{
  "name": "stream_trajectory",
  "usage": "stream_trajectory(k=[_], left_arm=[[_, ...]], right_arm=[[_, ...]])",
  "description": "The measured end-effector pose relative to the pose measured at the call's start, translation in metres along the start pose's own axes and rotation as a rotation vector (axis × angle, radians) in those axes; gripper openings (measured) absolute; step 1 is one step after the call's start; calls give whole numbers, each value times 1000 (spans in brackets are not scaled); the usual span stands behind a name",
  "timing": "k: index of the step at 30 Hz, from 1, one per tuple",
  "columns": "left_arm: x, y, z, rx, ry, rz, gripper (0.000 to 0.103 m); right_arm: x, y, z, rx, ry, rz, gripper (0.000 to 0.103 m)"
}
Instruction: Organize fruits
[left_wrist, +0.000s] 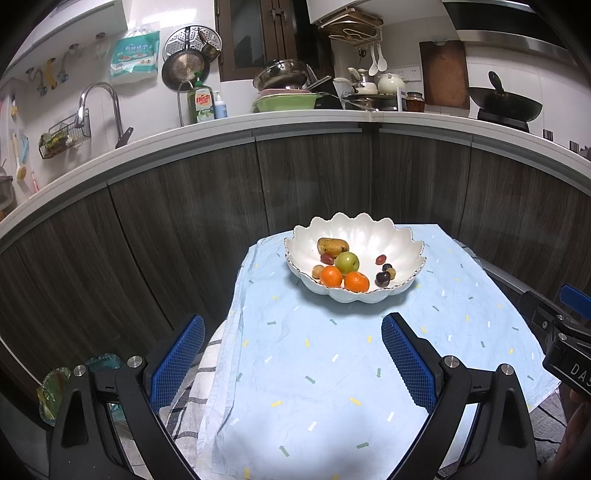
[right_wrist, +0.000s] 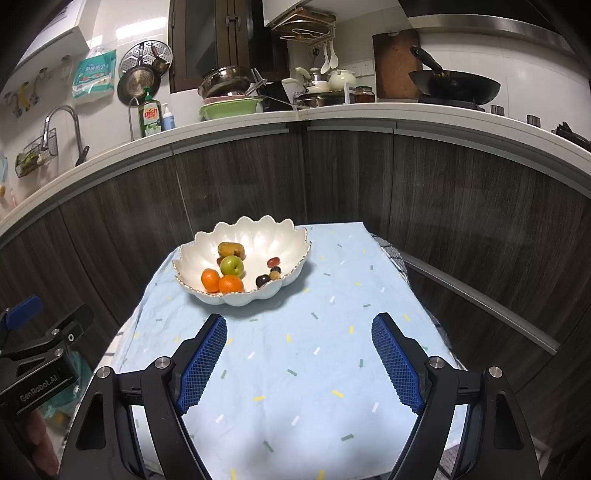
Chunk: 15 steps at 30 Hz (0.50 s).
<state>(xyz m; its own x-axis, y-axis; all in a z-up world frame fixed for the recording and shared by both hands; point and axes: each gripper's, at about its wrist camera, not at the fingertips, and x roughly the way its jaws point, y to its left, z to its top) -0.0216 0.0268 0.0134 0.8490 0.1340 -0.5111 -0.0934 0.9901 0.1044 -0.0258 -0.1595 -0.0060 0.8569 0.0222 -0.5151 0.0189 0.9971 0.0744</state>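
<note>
A white, glossy ceramic bowl with a scalloped, petal-shaped rim stands on a pale blue cloth scattered with small coloured dashes, which covers a small table set before dark wood-grain cabinet doors under a white countertop. All the fruit lies inside the bowl: a yellow-brown mango with dark blotches towards the back, a round green apple just in front of it, and two bright orange tangerines side by side against the near wall, touching each other. A small red grape-like fruit sits apart to the right, and near it a cluster of dark purple and tan small fruits rests by the right rim. The left gripper, black-framed with blue textured pads, hovers over the cloth on the near side of the bowl with its jaws spread wide and nothing between them. The right gripper, of the same build, hangs likewise over the cloth, to the right of the bowl's near edge, its jaws wide apart and gripping nothing. Neither touches the bowl or any fruit. On the countertop behind stand a green bottle of dish soap and a black wok
</note>
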Motion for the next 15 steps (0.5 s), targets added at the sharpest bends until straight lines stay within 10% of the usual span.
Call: stream_trajectory(k=[15], left_arm=[[5, 1, -1, 3, 17, -8, 98]], right_arm=[[3, -1, -2, -1, 11, 2, 82]])
